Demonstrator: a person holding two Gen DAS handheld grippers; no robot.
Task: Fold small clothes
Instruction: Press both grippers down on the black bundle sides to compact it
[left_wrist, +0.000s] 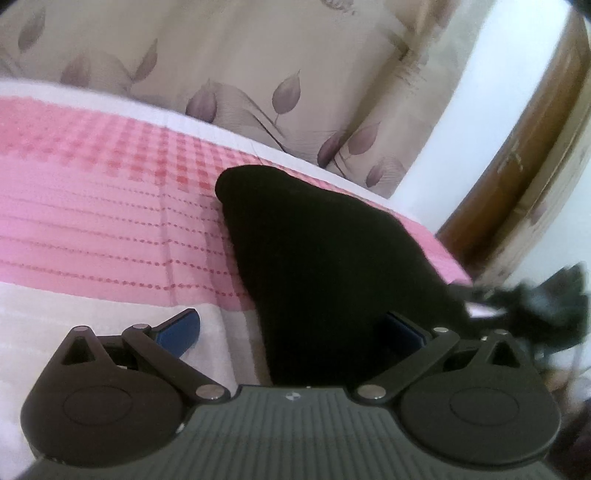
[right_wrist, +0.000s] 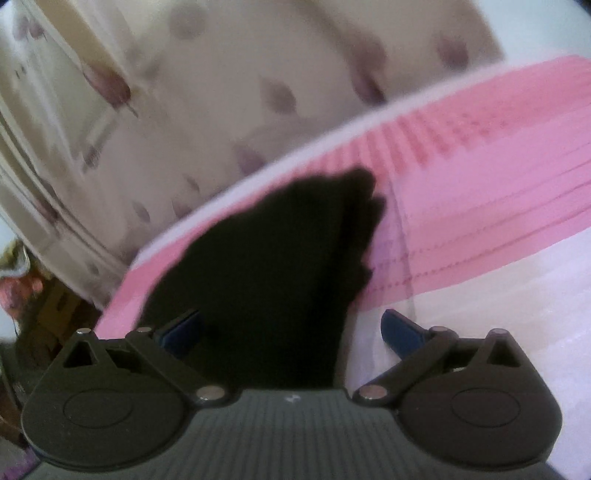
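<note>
Black garment (left_wrist: 314, 258) lies on the bed (left_wrist: 92, 229), on the pink checked cover, close to the bed's far edge where the leaf-print curtain (left_wrist: 240, 74) hangs behind it. It is one dark mass; I cannot make out what kind of garment it is or how many layers it has.

My left tongs (left_wrist: 291, 328) are spread wide. The left blue finger (left_wrist: 177, 328) sits clear of the garment over the pale stripe of the cover; the right finger (left_wrist: 404, 326) is at the cloth's near edge. Nothing is pinched. The garment's near end runs in between the fingers toward the body of the tool.

My right tongs (right_wrist: 291, 328) are also spread. The garment's near end lies between the fingers here too, the left finger (right_wrist: 183, 330) against the dark cloth, the right finger (right_wrist: 400, 330) off it over the pale cover. This view is blurred, so I cannot say whether either finger touches fabric.

Judged step: both tools lined up at the garment's near edge, a grasp not yet made.

Next move calls for closing each pair on a corner of that near edge, catching only the layer I mean to lift, then carrying it over toward the curtain side with both hands level so the fold lands square.
</note>
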